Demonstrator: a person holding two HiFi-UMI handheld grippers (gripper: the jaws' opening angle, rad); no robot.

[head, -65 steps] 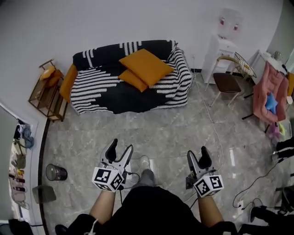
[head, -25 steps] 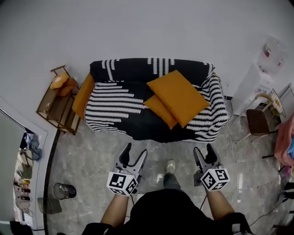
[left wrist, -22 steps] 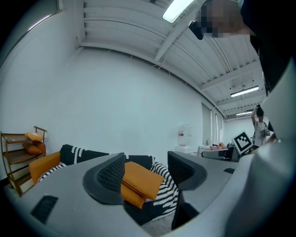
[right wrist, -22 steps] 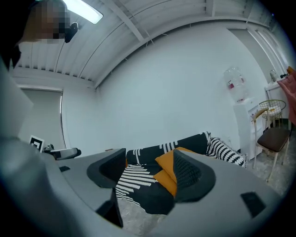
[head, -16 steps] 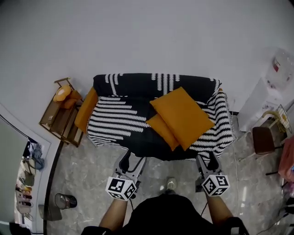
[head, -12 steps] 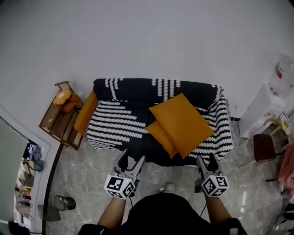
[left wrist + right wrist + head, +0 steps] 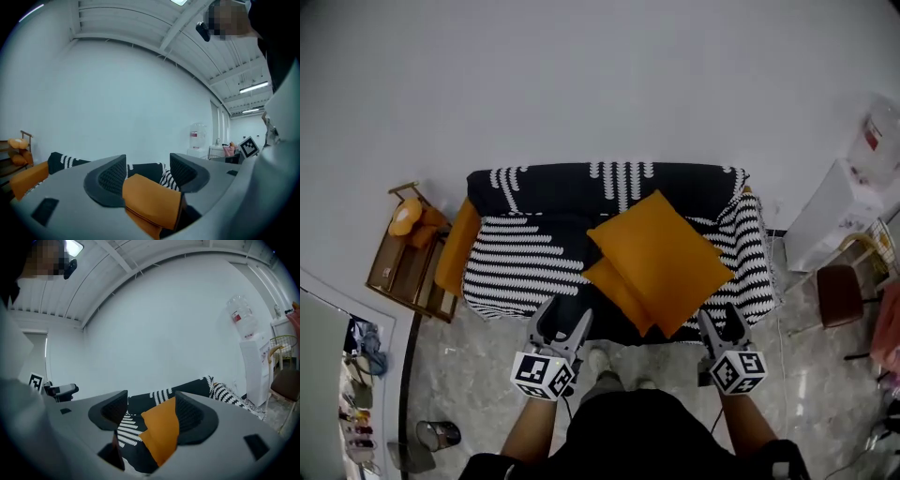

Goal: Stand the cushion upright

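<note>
a sofa (image 7: 534,272) stands against the wall. on the right of its seat a large cushion (image 7: 661,258) lies flat, overlapping a smaller cushion (image 7: 609,286) beneath. a rack (image 7: 403,258) stands left of the sofa, a water dispenser (image 7: 844,202) and a chair (image 7: 839,295) right. the left gripper (image 7: 563,317) and the right gripper (image 7: 718,319) hover before the sofa's front edge.

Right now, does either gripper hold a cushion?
No, the left gripper and right gripper have open, empty jaws; the cushions lie on the sofa.

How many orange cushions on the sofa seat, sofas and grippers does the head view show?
Orange cushions on the seat: 2, large cushion and small cushion partly under it
Sofa: 1
Grippers: 2, left gripper, right gripper
Total: 5
</note>
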